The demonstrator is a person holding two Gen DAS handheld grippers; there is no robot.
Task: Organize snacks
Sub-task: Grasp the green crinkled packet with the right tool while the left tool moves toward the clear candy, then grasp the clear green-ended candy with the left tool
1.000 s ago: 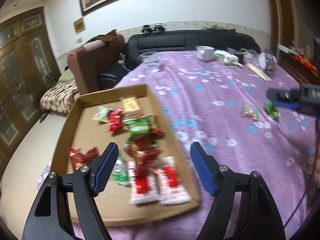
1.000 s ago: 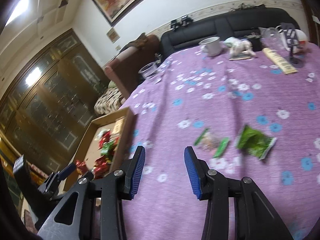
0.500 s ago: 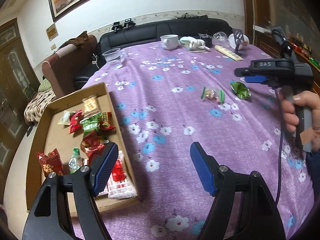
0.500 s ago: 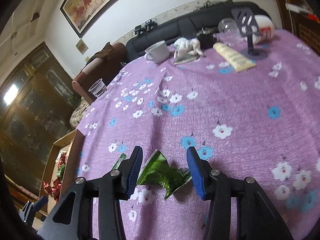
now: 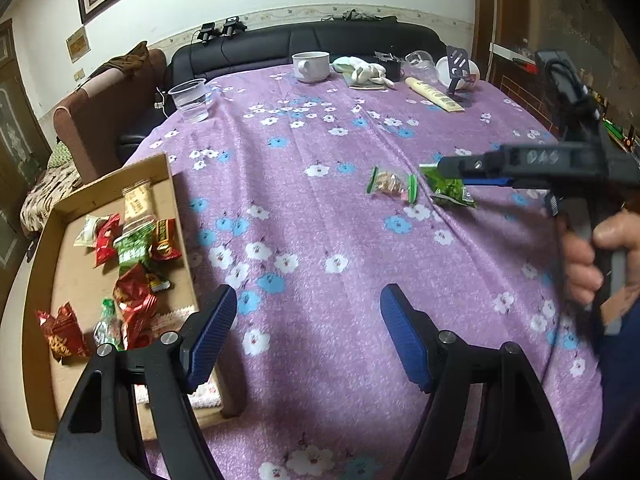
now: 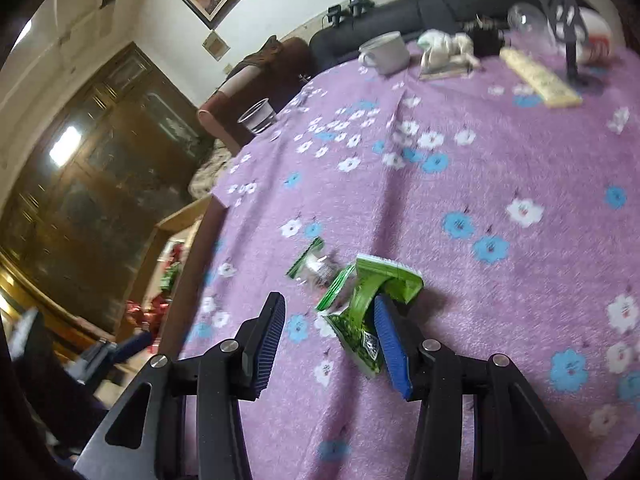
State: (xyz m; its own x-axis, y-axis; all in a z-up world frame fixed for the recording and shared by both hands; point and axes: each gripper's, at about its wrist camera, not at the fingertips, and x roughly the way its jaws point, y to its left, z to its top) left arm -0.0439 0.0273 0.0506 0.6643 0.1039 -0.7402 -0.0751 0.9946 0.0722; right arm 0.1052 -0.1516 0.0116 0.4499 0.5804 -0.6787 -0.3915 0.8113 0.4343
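Observation:
A cardboard tray at the table's left edge holds several red, green and white snack packets. Two loose snacks lie on the purple flowered cloth: a clear packet with green ends and a green packet. My right gripper is open and low over the green packet, whose crumpled body lies between the fingers against the right pad. The clear packet lies just beyond. My left gripper is open and empty above bare cloth beside the tray.
At the far end stand a white mug, a clear plastic cup, a white cloth, a long cracker pack and a black stand. A brown armchair and a black sofa lie beyond the table.
My left gripper has swung right, away from over the tray. My right gripper has come down and forward onto the green packet, which now sits between its fingers.

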